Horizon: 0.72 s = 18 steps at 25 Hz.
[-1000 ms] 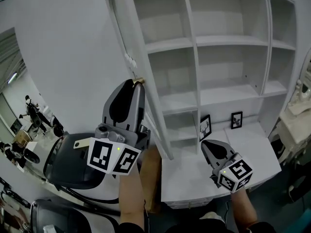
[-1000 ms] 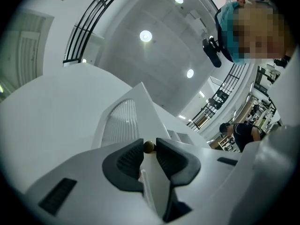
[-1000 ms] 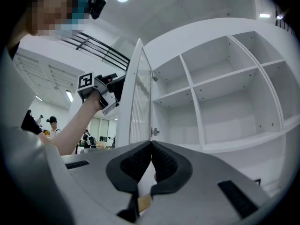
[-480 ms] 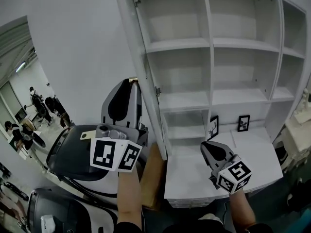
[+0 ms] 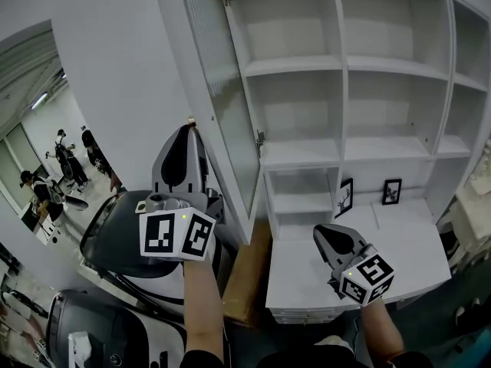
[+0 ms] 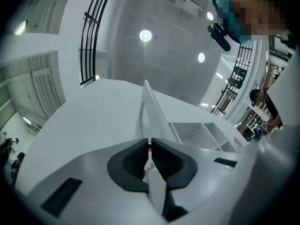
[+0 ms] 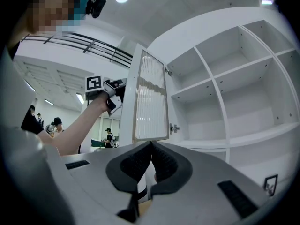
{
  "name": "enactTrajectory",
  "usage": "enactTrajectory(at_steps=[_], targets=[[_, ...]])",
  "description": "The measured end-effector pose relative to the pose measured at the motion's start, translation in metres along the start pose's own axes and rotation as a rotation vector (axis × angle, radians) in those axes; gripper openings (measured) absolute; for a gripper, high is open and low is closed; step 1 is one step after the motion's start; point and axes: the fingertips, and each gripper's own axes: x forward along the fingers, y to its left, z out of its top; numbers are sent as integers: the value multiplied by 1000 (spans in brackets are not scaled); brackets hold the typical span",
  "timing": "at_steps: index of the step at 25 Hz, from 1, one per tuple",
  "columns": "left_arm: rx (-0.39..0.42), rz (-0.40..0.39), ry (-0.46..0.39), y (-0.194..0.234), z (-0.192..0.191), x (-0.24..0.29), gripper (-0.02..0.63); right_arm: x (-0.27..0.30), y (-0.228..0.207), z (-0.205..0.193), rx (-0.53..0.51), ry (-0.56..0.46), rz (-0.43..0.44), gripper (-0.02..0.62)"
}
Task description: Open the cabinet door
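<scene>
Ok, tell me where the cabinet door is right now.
In the head view the cabinet door stands swung open at upper left, hinged to the left side of the white shelves, between them and the white wall.

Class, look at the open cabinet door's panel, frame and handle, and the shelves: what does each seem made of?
Door panel: probably ribbed translucent glass or acrylic, from its fine vertical flutes. Frame: white painted wood or board, matt. Handle: tiny, brass-coloured, likely metal. Shelves: same smooth white finish.
</scene>
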Motion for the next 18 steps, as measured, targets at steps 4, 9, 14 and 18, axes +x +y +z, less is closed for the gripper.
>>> enactTrajectory(at_steps=[4, 9, 14, 18], targets=[[-4, 0, 25, -1, -7, -7, 31, -2, 5, -4, 10, 2, 0, 18], [-9, 5, 37, -4, -7, -18, 31, -8, 12, -4, 8, 3, 3, 18], [-5, -12, 54, -27, -8, -41, 31, -24, 9, -4, 18, -3, -9, 18], [3, -49, 85, -61, -15, -55, 31, -41, 6, -1, 10, -12, -6, 18]])
